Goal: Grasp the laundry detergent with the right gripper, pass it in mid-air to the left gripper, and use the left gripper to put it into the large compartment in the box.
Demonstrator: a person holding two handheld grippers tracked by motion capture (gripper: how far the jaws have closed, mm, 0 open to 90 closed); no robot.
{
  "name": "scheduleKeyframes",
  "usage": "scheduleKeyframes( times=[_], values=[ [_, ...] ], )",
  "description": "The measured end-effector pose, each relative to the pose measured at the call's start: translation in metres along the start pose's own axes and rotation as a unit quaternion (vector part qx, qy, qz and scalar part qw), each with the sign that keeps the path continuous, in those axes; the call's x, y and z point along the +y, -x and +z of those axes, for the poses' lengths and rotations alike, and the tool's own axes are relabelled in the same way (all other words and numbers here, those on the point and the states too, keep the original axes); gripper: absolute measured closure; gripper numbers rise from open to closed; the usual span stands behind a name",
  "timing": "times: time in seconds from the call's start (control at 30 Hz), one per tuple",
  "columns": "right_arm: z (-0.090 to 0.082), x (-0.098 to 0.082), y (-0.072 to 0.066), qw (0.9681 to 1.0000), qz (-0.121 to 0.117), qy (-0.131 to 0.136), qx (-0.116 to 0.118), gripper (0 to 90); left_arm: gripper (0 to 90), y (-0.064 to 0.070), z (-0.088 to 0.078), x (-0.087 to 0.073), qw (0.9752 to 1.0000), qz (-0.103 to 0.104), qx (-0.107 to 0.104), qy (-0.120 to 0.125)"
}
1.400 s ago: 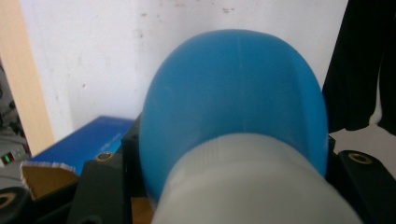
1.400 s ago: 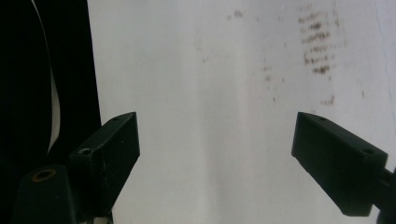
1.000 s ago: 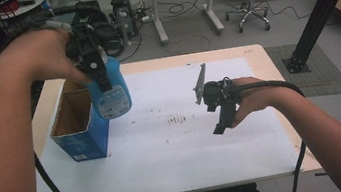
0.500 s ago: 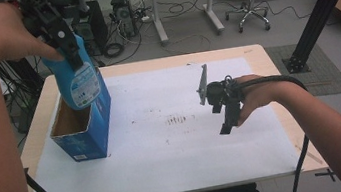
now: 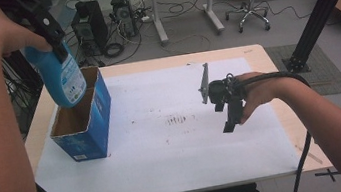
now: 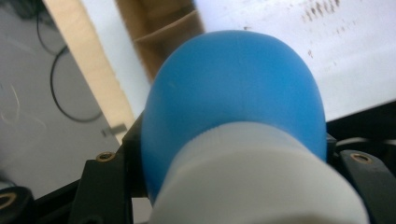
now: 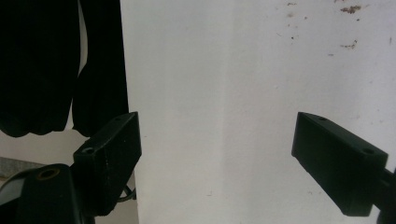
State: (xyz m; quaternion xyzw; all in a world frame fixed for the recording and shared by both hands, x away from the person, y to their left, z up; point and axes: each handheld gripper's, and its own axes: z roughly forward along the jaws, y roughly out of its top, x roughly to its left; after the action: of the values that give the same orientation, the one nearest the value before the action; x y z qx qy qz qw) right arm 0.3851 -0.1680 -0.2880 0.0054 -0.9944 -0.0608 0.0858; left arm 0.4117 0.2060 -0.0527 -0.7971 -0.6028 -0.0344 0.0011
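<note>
open box (image 5: 83,122) blocks left, white mat (image 5: 166,152) clear

An open-topped blue cardboard box (image 5: 83,123) is standing on the white sheet-covered table (image 5: 168,167), near its left edge. A blue plastic bottle with a white cap (image 5: 62,78) is hanging tilted just above the box's opening, clamped at its neck in the left gripper (image 5: 44,23), its base pointing down toward the box. The right gripper (image 5: 229,125) is hovering over the table's right half, well apart from the box, with bare table beneath its parted jaws. A patch of dark smudges (image 5: 177,120) is lying between box and right gripper.
</note>
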Motion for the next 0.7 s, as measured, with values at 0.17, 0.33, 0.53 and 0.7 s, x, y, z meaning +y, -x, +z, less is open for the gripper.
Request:
scheduleKeyframes(
  times=[0.17, 0.33, 0.53, 0.7],
  values=[
    [0.001, 0.0, 0.0, 1.0, -0.001, -0.004, 0.005, 15.6, 39.4, -0.009, 0.003, -0.001, 0.9993, -0.037, -0.008, 0.005],
    [0.001, -0.001, 0.0, 1.0, 0.0, -0.006, 0.007, 15.6, 39.4, -0.016, 0.009, -0.001, 0.9976, -0.068, -0.015, 0.007],
    [0.003, -0.001, 0.0, 0.9999, -0.001, -0.012, 0.01, 15.6, 39.4, -0.021, 0.024, 0.002, 0.996, -0.089, 0.0, -0.001],
    [0.005, -0.001, 0.0, 0.9999, -0.001, -0.014, 0.01, 15.6, 39.4, -0.027, 0.044, 0.002, 0.9947, -0.102, 0.005, -0.004]
  ],
)
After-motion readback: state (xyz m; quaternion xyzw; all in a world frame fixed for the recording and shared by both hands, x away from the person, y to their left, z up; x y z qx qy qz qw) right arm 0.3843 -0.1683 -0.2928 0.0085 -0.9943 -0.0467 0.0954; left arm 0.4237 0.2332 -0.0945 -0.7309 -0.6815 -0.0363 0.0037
